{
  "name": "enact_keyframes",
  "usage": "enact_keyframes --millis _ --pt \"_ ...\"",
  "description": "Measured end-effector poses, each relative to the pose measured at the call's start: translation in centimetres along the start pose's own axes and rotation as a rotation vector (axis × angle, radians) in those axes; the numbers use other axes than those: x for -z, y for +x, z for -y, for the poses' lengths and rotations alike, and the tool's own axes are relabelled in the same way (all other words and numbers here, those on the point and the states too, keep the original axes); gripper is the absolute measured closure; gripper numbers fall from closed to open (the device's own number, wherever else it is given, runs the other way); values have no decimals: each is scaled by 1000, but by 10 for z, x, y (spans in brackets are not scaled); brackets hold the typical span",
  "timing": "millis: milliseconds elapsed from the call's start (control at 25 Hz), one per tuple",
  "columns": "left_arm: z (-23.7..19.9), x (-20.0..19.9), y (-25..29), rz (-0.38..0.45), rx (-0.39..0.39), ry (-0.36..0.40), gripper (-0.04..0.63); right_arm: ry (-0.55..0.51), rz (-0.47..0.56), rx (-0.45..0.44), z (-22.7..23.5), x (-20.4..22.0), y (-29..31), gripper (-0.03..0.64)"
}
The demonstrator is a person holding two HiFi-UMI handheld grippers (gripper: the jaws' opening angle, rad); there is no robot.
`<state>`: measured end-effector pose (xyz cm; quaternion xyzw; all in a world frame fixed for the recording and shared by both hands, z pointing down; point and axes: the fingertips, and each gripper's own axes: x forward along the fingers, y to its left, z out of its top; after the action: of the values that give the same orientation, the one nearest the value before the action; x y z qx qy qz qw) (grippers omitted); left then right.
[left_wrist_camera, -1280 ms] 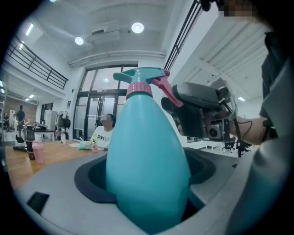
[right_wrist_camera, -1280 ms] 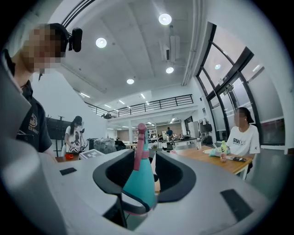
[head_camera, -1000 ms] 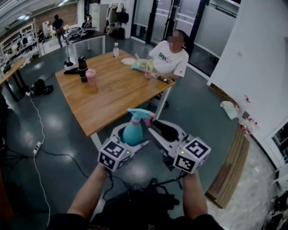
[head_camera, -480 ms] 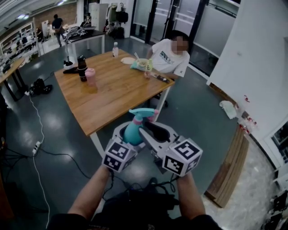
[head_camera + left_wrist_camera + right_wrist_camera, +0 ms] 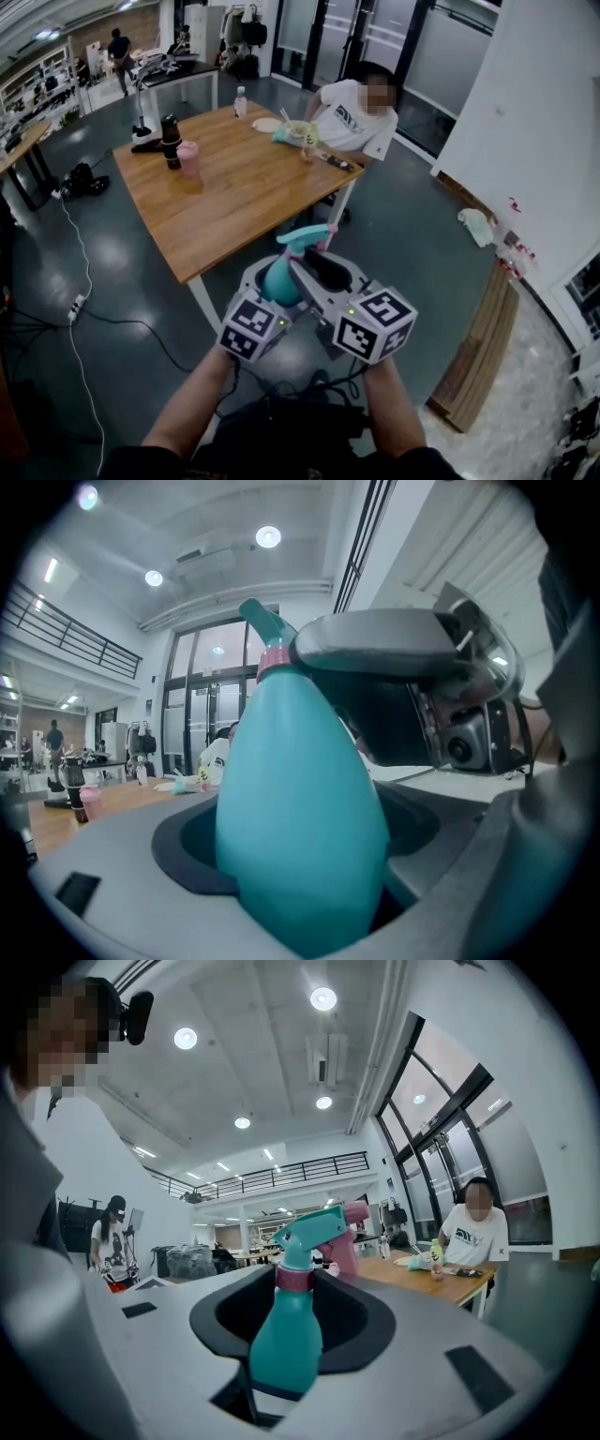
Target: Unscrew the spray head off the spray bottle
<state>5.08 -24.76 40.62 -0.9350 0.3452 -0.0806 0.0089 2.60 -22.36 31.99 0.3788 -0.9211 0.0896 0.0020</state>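
A teal spray bottle (image 5: pixel 277 281) with a teal spray head (image 5: pixel 306 238) and pink trigger stands upright in the air in front of me. My left gripper (image 5: pixel 274 277) is shut on the bottle's wide body (image 5: pixel 300 827), which fills the gap between its jaws. From the right, my right gripper (image 5: pixel 317 266) has its jaws set on either side of the bottle's neck. In the right gripper view the pink collar (image 5: pixel 293 1278) and spray head (image 5: pixel 314 1227) rise between those jaws with no pad seen pressing on them. One right finger (image 5: pixel 370 647) reaches the collar in the left gripper view.
A wooden table (image 5: pixel 234 197) stands ahead, with a black bottle (image 5: pixel 171 141) and a pink cup (image 5: pixel 189 159) on it. A seated person (image 5: pixel 361 117) is at its far corner. Cables and a power strip (image 5: pixel 80 305) lie on the dark floor at left. Cardboard (image 5: pixel 478 356) leans at right.
My right gripper has moved left, from beside the bottle to around its neck. The bottle and left gripper have stayed nearly in place.
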Motion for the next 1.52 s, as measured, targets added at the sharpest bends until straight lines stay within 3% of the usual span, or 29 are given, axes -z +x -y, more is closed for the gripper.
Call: enact_keyframes --millis 160,480,720,840,1080,1520 --pt "5 -2 -4 1 72 10 163 -13 0 -84 -4 -1 -1 485" --pt "24 -6 -14 11 303 -8 163 -13 -3 -290 -9 -2 -8 485" --pt "32 -5 -22 6 387 -6 163 -11 12 -417 -13 1 -12 485" --pt "28 -7 -20 24 352 -15 163 -24 21 -390 -11 1 -10 476" --pt "4 -3 -12 17 188 -12 163 7 48 -312 -9 -1 -5 468" --pt "-17 1 -4 -6 8 4 163 -6 45 -57 -2 -3 11 468"
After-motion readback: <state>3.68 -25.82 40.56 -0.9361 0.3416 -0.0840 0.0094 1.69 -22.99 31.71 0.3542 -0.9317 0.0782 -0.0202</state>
